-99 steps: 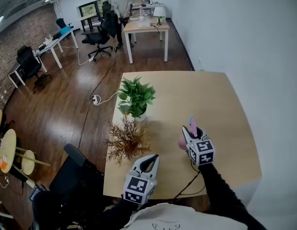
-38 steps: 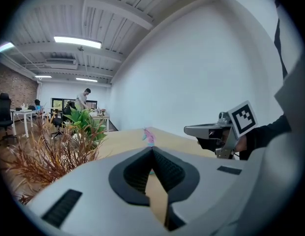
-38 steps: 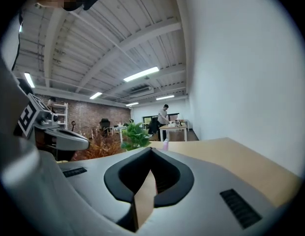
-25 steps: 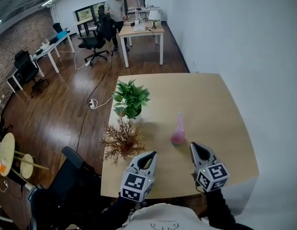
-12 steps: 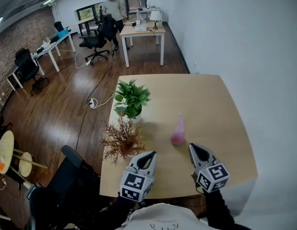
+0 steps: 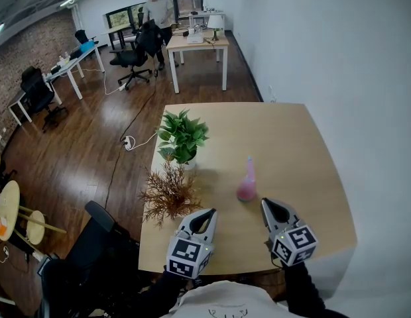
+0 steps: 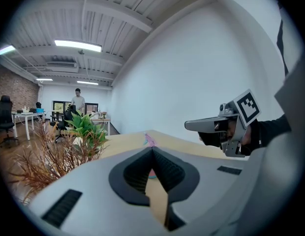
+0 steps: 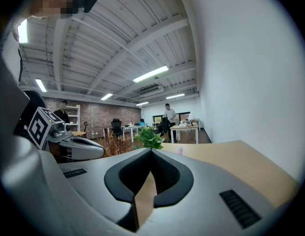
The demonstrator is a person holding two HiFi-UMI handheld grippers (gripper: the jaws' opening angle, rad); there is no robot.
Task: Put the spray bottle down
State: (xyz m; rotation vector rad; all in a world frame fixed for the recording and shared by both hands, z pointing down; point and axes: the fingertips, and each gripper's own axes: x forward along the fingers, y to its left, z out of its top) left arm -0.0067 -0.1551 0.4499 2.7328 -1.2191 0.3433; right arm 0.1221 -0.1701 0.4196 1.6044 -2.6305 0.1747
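The pink spray bottle (image 6: 246, 181) stands upright on the light wooden table (image 6: 292, 138), free of both grippers. My right gripper (image 6: 266, 204) hangs just short of it toward the near edge, shut and empty. My left gripper (image 6: 209, 212) is level with it further left, also shut with nothing in it. In the left gripper view the bottle (image 7: 150, 140) peeks over the closed left gripper (image 7: 152, 149), with the right gripper (image 7: 192, 126) to its right. In the right gripper view only the bottle's top (image 8: 180, 151) shows beyond the closed right gripper (image 8: 151, 151).
A green potted plant (image 6: 182, 136) and a dried brown plant (image 6: 169, 194) stand on the table's left side. A white wall runs along the right. An office chair (image 6: 93, 237) sits by the near left corner. A person (image 6: 156, 8) stands among desks far behind.
Four seconds ago my right gripper was at the bottle; it has since let go and drawn back toward the near edge. Over the last second nothing on the table moved.
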